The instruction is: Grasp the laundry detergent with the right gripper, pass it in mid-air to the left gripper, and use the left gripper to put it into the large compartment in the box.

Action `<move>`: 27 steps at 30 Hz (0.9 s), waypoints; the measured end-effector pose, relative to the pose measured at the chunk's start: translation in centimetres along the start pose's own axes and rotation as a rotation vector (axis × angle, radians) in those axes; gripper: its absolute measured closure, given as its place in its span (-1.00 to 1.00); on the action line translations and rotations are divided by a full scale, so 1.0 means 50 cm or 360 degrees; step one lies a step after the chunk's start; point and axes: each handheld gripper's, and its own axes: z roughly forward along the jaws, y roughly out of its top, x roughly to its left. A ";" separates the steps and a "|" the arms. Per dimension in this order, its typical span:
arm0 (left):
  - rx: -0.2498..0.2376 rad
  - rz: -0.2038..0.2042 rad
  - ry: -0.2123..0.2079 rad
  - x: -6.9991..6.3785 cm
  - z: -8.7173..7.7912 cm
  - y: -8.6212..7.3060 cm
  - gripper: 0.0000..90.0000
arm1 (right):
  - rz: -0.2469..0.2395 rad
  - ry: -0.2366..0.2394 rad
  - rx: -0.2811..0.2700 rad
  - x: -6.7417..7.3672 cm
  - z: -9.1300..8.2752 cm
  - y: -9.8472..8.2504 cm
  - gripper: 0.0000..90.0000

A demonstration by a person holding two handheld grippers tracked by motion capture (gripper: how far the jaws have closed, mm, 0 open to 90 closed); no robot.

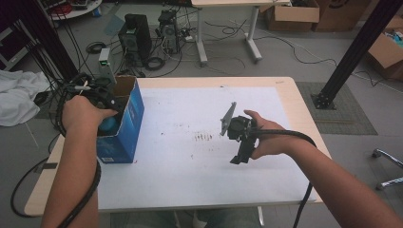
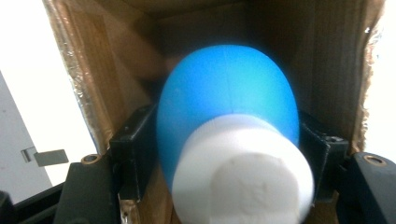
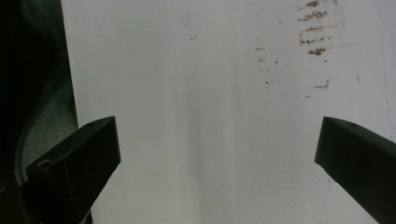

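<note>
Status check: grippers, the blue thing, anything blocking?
Left gripper shut on blue bulb, inside the box. Right gripper open, empty, over the table. Box walls close around the bulb; nothing else in the way.

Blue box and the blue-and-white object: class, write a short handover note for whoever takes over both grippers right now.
Left gripper: shut on the blue-and-white object, inside the open top of the blue box.
Right gripper: open and empty, over the white table, right of centre.
Box: stands at the table's left edge.
Done: object gripped.
Left: I cannot tell whether it is going in or coming out; check, then finish the move and let go.
</note>
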 end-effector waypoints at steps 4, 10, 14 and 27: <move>-0.0010 0.0001 -0.0009 0.001 -0.004 -0.001 -0.30 | -0.0002 0.0003 0.0004 0.000 0.001 0.000 -1.00; -0.0032 0.0002 0.0010 0.001 -0.023 -0.004 -0.40 | -0.0003 0.0003 -0.0004 0.001 -0.002 0.000 -1.00; -0.0039 0.0005 0.0007 0.005 -0.044 -0.009 -0.48 | 0.0001 0.0005 -0.0002 0.000 -0.001 -0.002 -1.00; -0.0068 0.0081 0.0025 -0.003 -0.112 -0.016 -0.64 | 0.0003 0.0003 -0.0008 0.001 -0.003 0.000 -1.00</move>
